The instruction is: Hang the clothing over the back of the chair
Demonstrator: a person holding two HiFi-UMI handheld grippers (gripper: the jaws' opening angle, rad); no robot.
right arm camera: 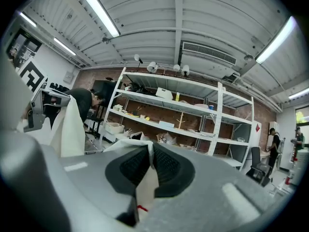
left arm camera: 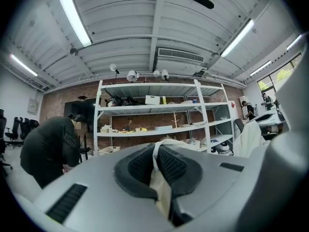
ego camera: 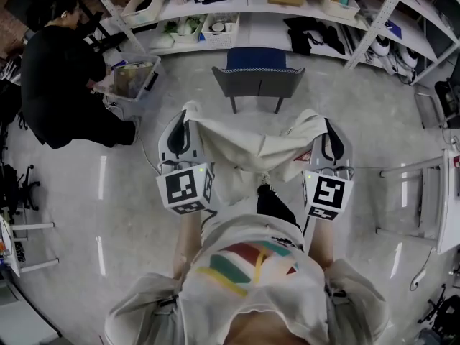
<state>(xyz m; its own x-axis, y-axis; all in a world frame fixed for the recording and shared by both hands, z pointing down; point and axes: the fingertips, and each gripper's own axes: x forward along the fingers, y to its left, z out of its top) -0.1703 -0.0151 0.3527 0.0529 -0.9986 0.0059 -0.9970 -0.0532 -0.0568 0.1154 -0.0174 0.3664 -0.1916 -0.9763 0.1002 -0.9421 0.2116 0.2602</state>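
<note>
Both tongs are clamped shut on the cream garment (ego camera: 251, 153): left tongs (ego camera: 188, 112) and right tongs (ego camera: 323, 124) each pinch an upper corner. The cloth is stretched between them on the near side of the chair (ego camera: 257, 77), clear of it. Pickup and spread look done. Still to do: close on the chair and drape the cloth over its back. Only the head view shows the chair and the gap. Only the gripper views show the fabric nipped in each bite.

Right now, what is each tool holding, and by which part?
Both hold the cream-white cloth garment: left tool pinches its left end, right tool its right end, each by the fabric edge.
</note>
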